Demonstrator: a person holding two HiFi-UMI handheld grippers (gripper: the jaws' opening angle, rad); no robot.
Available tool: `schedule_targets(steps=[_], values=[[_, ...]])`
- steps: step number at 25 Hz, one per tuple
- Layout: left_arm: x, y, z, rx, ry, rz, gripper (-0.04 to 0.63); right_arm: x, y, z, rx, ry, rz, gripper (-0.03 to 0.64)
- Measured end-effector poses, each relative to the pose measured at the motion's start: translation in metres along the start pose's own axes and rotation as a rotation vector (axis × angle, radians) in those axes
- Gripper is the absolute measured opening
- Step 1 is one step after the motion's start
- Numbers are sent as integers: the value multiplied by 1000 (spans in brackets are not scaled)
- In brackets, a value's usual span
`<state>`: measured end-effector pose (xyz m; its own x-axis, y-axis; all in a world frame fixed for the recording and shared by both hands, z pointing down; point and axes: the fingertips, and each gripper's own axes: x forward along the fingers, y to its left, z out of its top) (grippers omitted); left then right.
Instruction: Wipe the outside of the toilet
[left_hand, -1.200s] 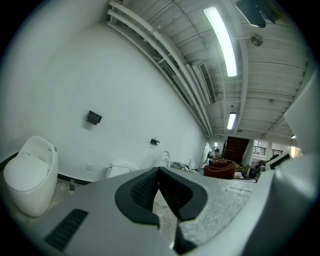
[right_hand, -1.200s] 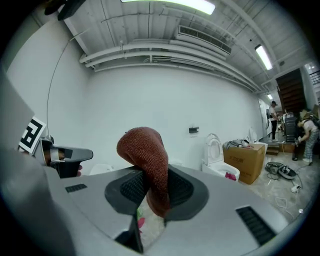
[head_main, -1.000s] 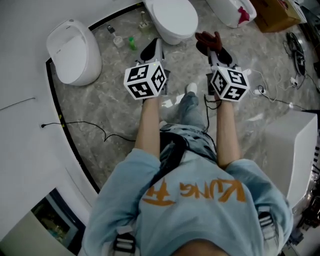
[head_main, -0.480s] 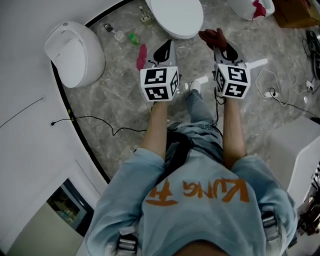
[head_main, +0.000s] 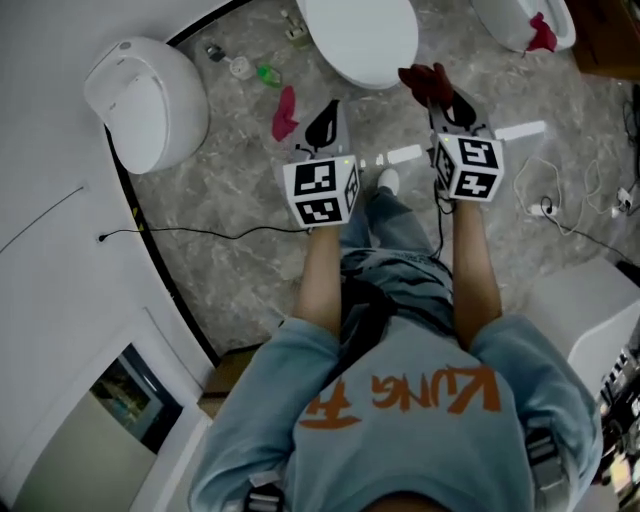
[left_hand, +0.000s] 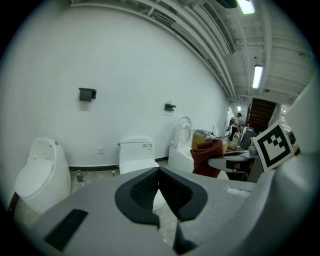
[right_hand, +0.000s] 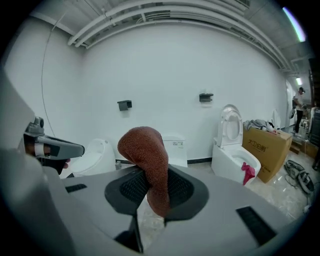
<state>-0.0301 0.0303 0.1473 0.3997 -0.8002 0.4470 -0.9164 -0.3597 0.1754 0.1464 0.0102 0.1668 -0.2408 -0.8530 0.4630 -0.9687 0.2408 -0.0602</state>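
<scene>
Cloth (right_hand: 145, 145) pinched in right hand-held gripper (right_hand: 152, 192), left hand-held gripper (left_hand: 159, 172) pressed together on nothing, white toilet (head_main: 360, 35) ahead.

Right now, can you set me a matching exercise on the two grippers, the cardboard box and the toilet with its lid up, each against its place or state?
Things:
1. left gripper
2. right gripper
3. cardboard box
4. toilet with its lid up

Places or states:
A. has a pink rag on its bowl
B. shut on a brown cloth
C. shut, with nothing in it
D. stands just right of the open toilet in the right gripper view

Pairs: 1-C, 2-B, 3-D, 4-A
</scene>
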Motion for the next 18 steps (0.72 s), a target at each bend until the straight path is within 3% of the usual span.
schedule_targets(steps=[11,18], values=[[45,100,-104,-226,131,188,-6,80,46,-76,-9,135,115,84],[79,106,-137,-164,167,145,-6,114,45,-129,2,195,110,84]])
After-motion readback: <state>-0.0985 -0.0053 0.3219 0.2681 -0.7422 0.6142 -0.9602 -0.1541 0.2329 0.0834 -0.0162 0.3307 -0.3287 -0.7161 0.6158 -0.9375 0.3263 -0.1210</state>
